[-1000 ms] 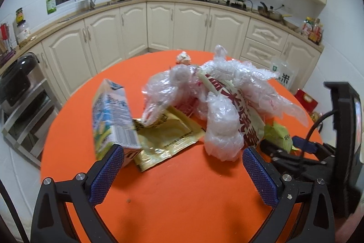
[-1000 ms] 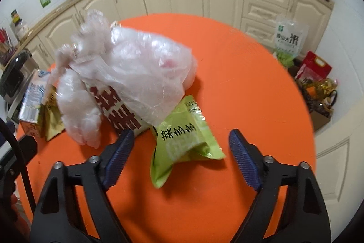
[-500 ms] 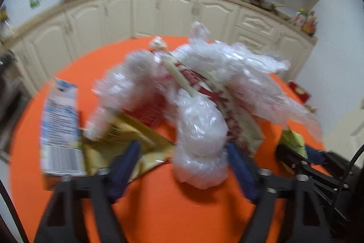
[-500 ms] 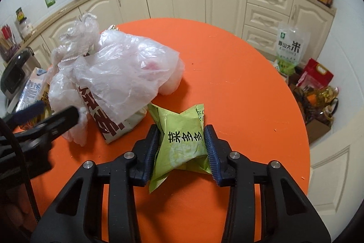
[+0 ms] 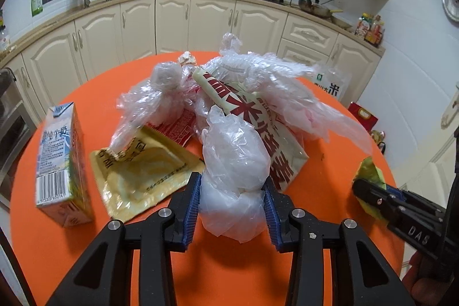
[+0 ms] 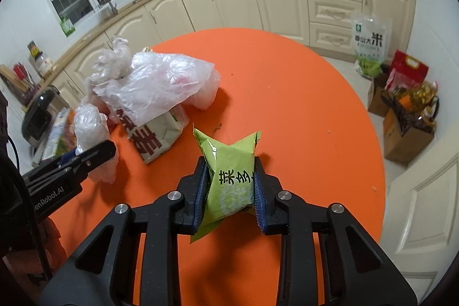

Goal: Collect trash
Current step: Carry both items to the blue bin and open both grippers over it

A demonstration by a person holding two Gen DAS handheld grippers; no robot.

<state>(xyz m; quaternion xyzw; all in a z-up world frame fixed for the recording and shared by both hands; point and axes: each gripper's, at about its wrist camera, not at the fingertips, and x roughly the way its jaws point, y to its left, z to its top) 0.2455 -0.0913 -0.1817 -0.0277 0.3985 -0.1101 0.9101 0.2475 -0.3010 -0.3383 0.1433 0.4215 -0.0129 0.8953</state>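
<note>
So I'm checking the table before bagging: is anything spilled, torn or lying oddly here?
No spill shows. The trash is a loose heap: the milk carton leans tilted, the yellow packet lies flat and creased, and the green packet is crumpled in the right hand-held gripper. The left hand-held gripper squeezes a clear plastic bag.

Bare orange worktop (image 6: 301, 105) lies open right of the heaped plastic bags (image 6: 152, 85); a milk carton (image 5: 61, 162) and yellow pouch (image 5: 140, 171) block the left side.

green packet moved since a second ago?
Yes. The green packet, pinched in the right tool, has slid away from the red-lettered paper bag it lay against.
</note>
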